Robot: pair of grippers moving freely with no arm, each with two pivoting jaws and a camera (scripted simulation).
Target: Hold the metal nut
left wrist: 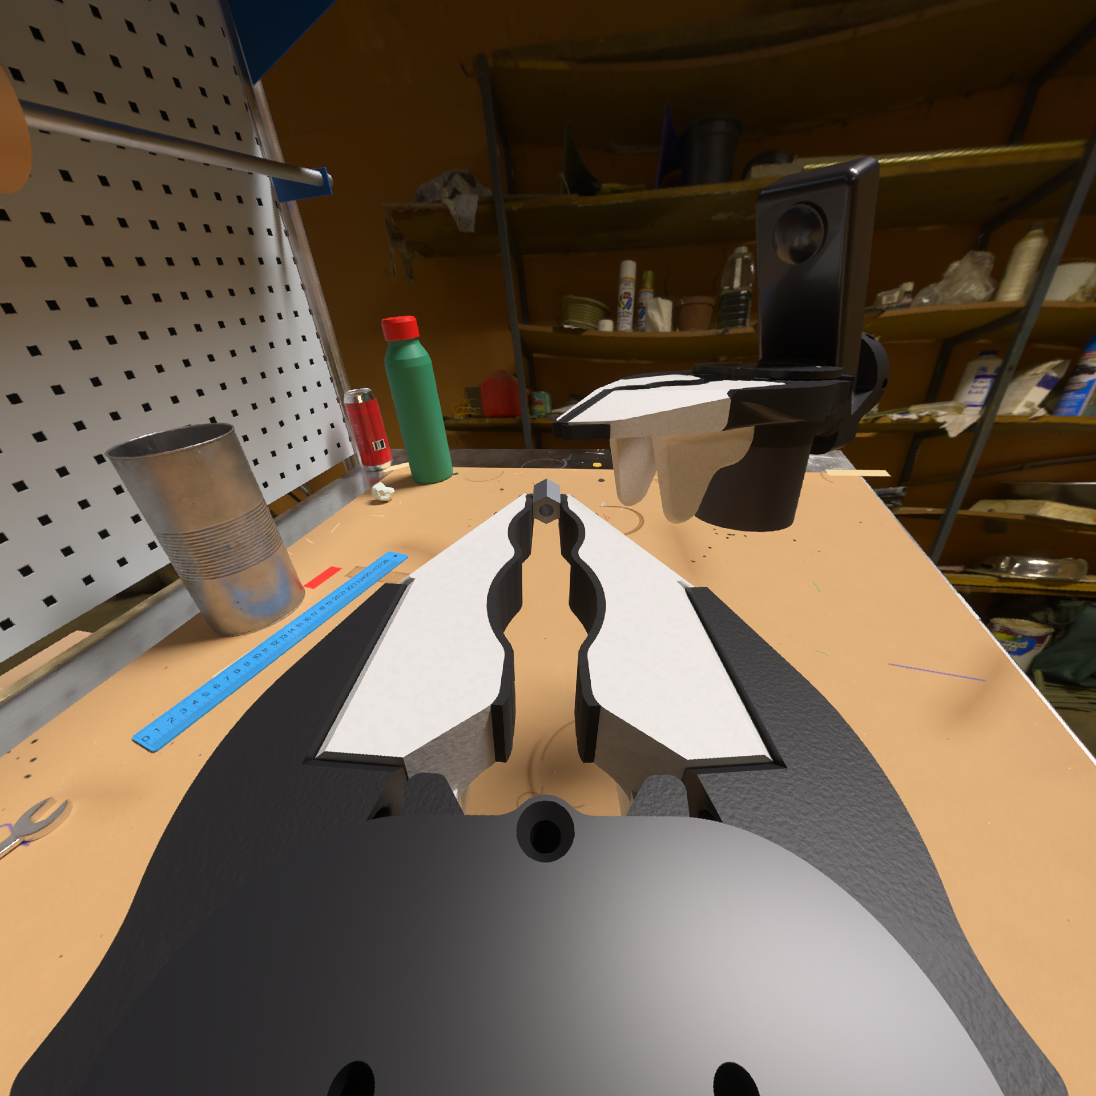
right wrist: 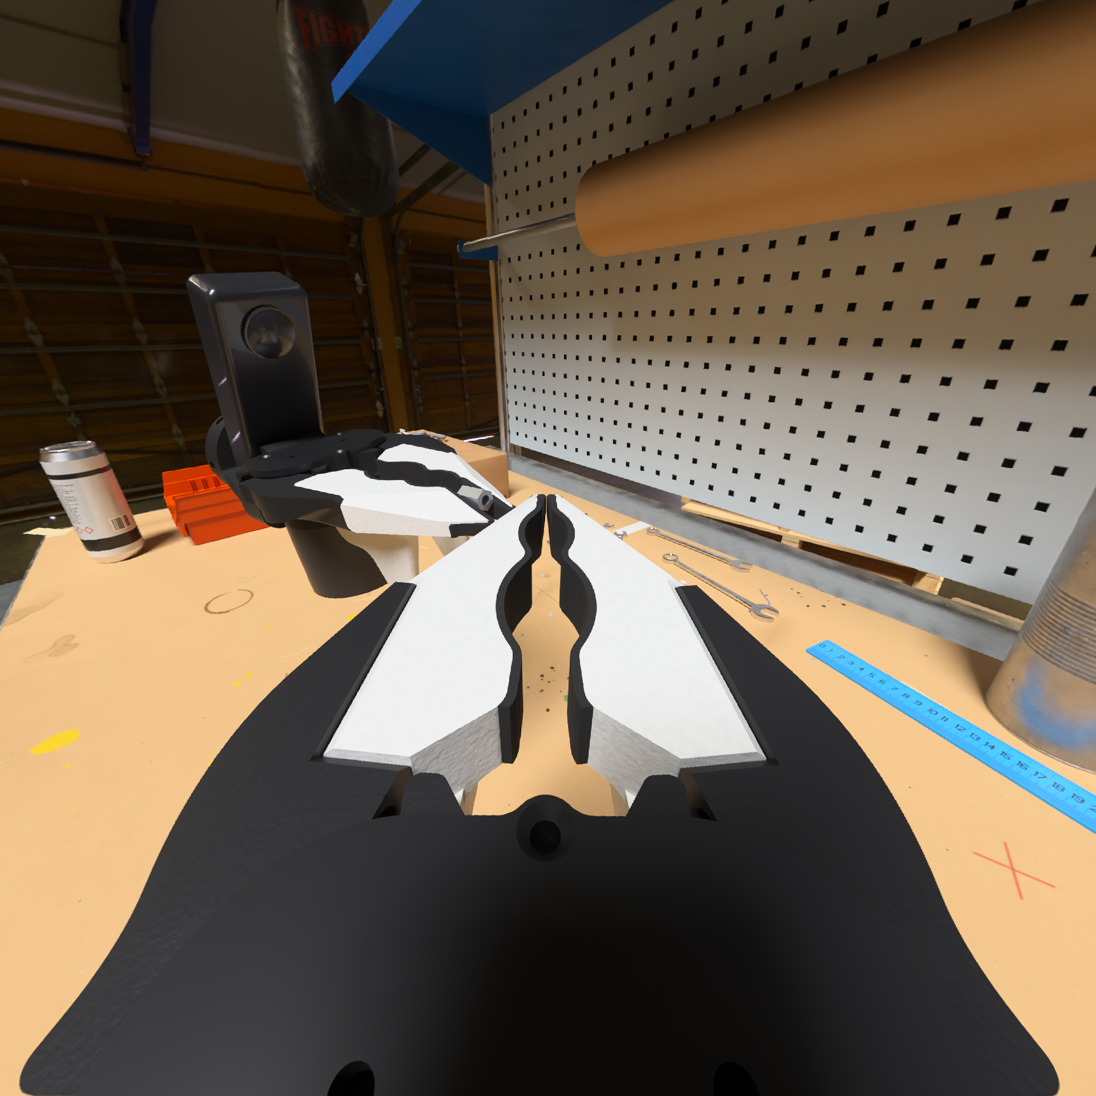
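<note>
The metal nut [left wrist: 545, 503] sits pinched at the very fingertips of the left gripper [left wrist: 546, 504], clear above the workbench [left wrist: 771, 682] with its bore facing the camera, a tip hold that seems chosen to leave the hexagonal body exposed and reachable. The right gripper [right wrist: 544, 501] hovers near it, carrying nothing, its jaws drawn almost together, probably standing by. Counted outward: one nut, two grippers, one steel cup [left wrist: 207, 528], one blue ruler [left wrist: 267, 652], one green bottle [left wrist: 415, 403], two cans [left wrist: 368, 427] [right wrist: 89, 501], and at least two spanners [right wrist: 711, 578].
</note>
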